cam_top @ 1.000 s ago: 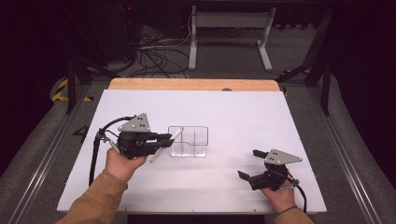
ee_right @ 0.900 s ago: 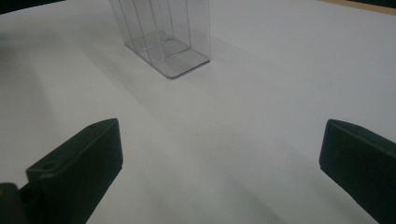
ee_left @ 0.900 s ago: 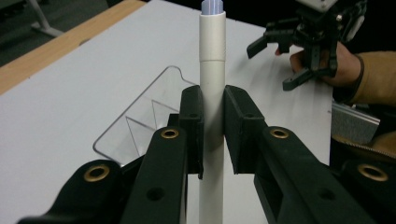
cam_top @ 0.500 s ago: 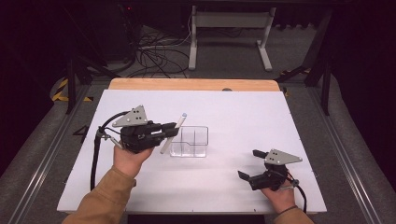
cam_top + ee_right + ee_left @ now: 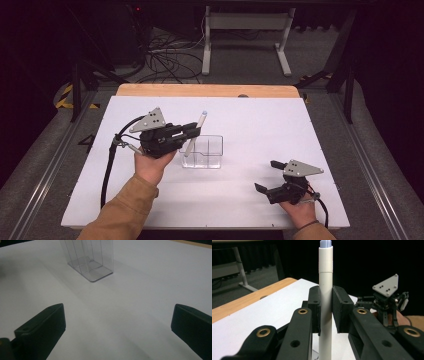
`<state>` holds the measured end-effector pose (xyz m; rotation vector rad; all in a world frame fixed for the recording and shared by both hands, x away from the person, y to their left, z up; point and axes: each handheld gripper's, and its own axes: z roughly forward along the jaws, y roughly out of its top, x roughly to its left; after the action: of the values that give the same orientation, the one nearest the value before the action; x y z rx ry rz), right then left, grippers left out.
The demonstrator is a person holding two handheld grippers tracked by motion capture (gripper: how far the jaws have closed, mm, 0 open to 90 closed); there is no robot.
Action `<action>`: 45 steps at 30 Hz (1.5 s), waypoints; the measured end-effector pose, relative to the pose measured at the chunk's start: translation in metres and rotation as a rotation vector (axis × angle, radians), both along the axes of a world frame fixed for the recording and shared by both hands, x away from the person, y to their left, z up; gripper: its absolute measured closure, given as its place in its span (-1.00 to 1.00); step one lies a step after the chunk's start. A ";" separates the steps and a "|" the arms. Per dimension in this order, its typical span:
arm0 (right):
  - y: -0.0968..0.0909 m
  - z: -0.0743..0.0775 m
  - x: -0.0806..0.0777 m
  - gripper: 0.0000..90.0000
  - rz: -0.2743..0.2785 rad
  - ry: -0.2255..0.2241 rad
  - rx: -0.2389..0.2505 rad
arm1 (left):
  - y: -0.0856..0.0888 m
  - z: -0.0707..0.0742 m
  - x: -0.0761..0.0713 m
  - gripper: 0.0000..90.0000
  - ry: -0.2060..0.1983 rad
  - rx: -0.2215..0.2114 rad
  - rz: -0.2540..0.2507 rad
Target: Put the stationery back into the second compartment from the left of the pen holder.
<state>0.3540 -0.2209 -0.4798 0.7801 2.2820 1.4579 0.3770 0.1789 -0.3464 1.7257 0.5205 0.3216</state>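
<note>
- Left gripper (image 5: 194,131), raised over the left half of the white table (image 5: 250,200), clamped tight on a white marker (image 5: 195,134); both pads pressed against the barrel in the left gripper view.
- Marker (image 5: 325,302) tilted in the high view, pale bluish tip up and leaning toward the far edge, lower end just over the near-left corner of the clear plastic organizer (image 5: 204,152).
- No print or brand readable on the barrel; only a seam ring below the tip.
- Black cable (image 5: 109,165) trailing from the left gripper down toward the near-left edge.
- Organizer standing about mid-table, open at the top, split by clear dividers (image 5: 82,257) into compartments; nothing seen inside, no label readable.
- Bare white surface between organizer and right gripper (image 5: 272,176); nothing in the way.
- Right gripper held low near the near-right corner, jaws spread wide, nothing between them; only bare table between the two black pads (image 5: 45,325) in the right gripper view.
- Wooden strip (image 5: 200,90) along the far edge; beyond it dark floor, tangled cables (image 5: 165,57) and a grey stand frame (image 5: 245,35).
</note>
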 end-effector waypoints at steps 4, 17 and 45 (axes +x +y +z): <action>0.000 0.000 0.000 -1.00 0.000 0.000 0.000 | -0.004 -0.003 0.005 0.74 0.006 -0.022 0.004; 0.000 0.000 0.000 -1.00 0.003 0.000 -0.001 | -0.020 -0.020 0.027 0.74 -0.028 -0.064 0.041; 0.000 0.000 0.000 -0.99 0.007 0.006 0.001 | -0.027 -0.053 0.040 0.73 -0.008 -0.009 0.041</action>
<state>0.3538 -0.2206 -0.4800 0.7792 2.2911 1.4619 0.4174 0.1520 -0.3994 1.7060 0.5508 0.3547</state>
